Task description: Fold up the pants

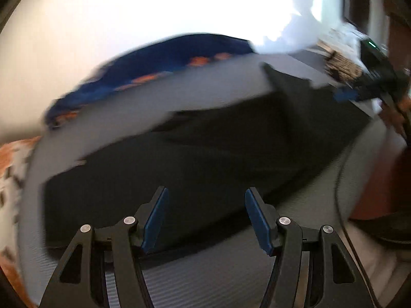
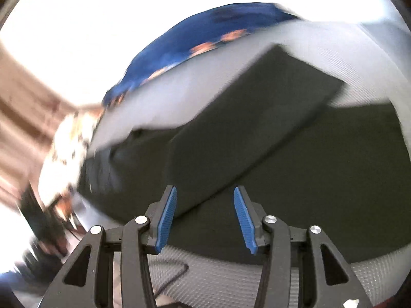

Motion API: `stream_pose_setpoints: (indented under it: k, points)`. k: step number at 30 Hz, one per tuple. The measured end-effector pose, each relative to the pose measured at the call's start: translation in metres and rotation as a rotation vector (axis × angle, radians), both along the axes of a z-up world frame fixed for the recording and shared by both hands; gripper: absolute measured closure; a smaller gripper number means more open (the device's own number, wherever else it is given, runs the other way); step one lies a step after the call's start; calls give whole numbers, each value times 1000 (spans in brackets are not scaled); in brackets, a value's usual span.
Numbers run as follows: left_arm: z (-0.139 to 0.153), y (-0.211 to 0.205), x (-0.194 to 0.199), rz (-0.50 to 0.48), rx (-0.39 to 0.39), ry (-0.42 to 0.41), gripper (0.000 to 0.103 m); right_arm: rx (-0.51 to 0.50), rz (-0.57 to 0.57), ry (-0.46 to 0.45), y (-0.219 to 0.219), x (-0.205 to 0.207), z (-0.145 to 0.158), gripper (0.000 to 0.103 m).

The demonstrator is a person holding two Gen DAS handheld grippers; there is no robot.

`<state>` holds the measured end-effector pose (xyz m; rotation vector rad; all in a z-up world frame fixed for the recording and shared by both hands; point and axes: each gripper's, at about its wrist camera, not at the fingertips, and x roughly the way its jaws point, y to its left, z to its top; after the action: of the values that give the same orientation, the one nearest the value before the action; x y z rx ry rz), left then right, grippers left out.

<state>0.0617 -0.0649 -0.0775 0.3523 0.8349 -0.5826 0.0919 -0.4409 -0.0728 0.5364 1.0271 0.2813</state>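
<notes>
Both the left gripper (image 1: 206,215) and right gripper (image 2: 205,218) hovered with fingers released and holding nothing above the dark pants (image 1: 205,154) on the grey desk (image 1: 218,77).

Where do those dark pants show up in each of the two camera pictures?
Left wrist: the pants fill the middle, just beyond the open left gripper.
Right wrist: the pants spread centre to right, beyond the open right gripper.
Shared landmark: the blue cloth behind.
</notes>
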Motion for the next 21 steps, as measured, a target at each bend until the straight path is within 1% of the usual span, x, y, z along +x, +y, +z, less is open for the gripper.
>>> stream_pose_setpoints:
  k: [3, 6, 10, 11, 12, 14, 16, 17, 18, 19, 21]
  points:
    - [-18, -43, -2, -63, 7, 42, 41, 81, -124, 38, -42, 11, -13, 58]
    - [-35, -78, -7, -95, 25, 64, 41, 114, -201, 61, -70, 23, -25, 59]
    - [-46, -101, -6, -103, 34, 71, 42, 164, -276, 83, -96, 48, -42, 64]
    - [-48, -107, -6, -106, 31, 75, 43, 164, -284, 83, -102, 53, -44, 66]
    - [-49, -111, -6, -106, 29, 78, 44, 159, -304, 86, -108, 60, -47, 66]
    - [-52, -116, -4, -115, 37, 93, 52, 171, -332, 84, -121, 75, -52, 66]
    - [-57, -119, -4, -118, 53, 105, 59, 155, -372, 100, -136, 86, -58, 66]
    - [-59, -120, -3, -117, 55, 114, 61, 153, -385, 104, -143, 90, -62, 66]
    - [-60, -120, -4, -113, 51, 119, 61, 159, -395, 108, -148, 95, -66, 70]
    - [-61, -120, -2, -108, 44, 124, 63, 171, -404, 113, -153, 101, -70, 70]
    - [-61, -120, 1, -106, 24, 144, 69, 195, -420, 99, -159, 110, -73, 73]
